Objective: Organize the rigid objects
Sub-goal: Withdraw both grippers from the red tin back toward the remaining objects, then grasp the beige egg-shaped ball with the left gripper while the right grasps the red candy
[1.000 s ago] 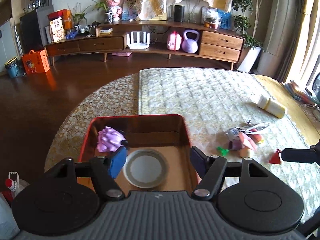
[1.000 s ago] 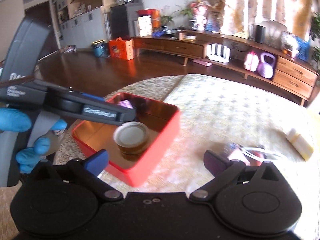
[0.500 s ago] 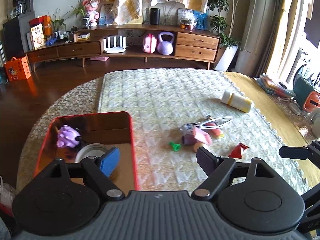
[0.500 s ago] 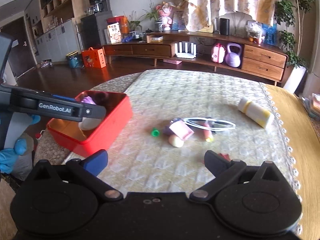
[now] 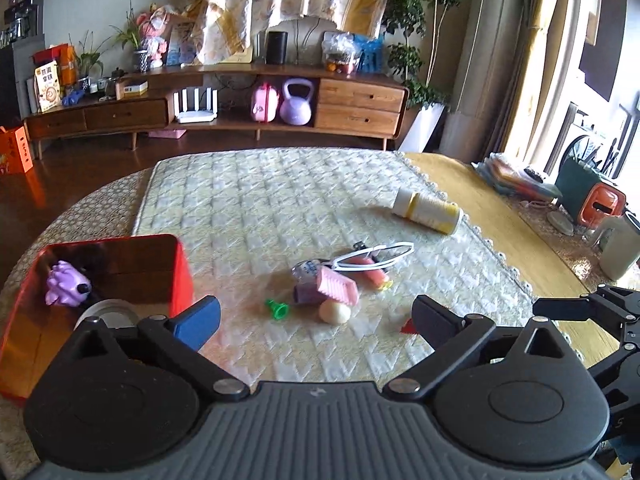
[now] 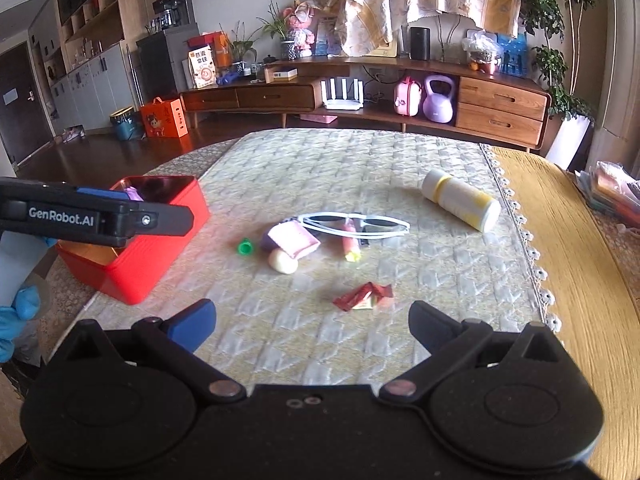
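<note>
Left of the left gripper point(image 5: 316, 318), which has one blue pad and one black, sits a red box point(image 5: 182, 270) with a brown inside, holding a purple toy point(image 5: 64, 284) and a grey-lidded jar point(image 5: 106, 314). Ahead of both grippers, on the pale cream-and-yellow quilted cloth point(image 6: 360, 168), lie a green cap point(image 6: 245, 247), a pink block point(image 6: 294, 240), a cream ball point(image 6: 283, 261) and white-framed glasses point(image 6: 356, 225). Nearer the right gripper point(image 6: 312, 322) lies a red wrapper point(image 6: 362, 297), and ahead to its right a white bottle with a yellow band point(image 6: 460, 200).
</note>
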Tool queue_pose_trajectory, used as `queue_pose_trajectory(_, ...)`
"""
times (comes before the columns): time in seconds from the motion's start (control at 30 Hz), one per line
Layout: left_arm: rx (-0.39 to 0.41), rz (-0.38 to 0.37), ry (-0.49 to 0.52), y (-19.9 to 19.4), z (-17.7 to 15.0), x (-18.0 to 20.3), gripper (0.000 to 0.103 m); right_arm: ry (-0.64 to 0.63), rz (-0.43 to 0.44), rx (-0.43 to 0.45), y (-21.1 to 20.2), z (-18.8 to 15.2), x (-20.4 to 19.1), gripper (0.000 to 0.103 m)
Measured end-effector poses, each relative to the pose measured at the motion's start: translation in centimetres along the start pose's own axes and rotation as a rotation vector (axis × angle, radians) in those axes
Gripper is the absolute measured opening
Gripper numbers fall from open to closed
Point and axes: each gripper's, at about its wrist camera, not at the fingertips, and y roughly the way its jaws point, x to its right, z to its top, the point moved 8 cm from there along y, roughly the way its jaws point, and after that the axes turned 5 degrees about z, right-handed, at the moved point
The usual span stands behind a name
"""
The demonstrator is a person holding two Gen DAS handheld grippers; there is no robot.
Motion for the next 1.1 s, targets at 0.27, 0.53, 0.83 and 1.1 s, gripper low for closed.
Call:
queue_pose_trajectory(0.27,-0.084,0.017,-0.071,3.7,-1.3,0.8,0.103,-0.022,-0.029,-0.039,2.4,-1.2,2.9,0.1)
queue_pose_trajectory(0.53,-0.103,0.021,-0.04,6.4,-2.1,1.6,0.103,-0.042,-0.012,-0.086,4.8,-1.8,4.1,0.098)
queue_pose_trajectory(0.83,-0.173,0.036,-0.001,10.3,-2.8,2.0,0.102,-0.081,0.008,-0.127,7.8,-2.0,4.5,0.09)
queue_pose_trajectory(1.1,-0.18,0.005,0.059,11.9,-3.0,3.2,0.085,-0.128,0.032,-0.13,9.4,-1.4,4.5,0.08)
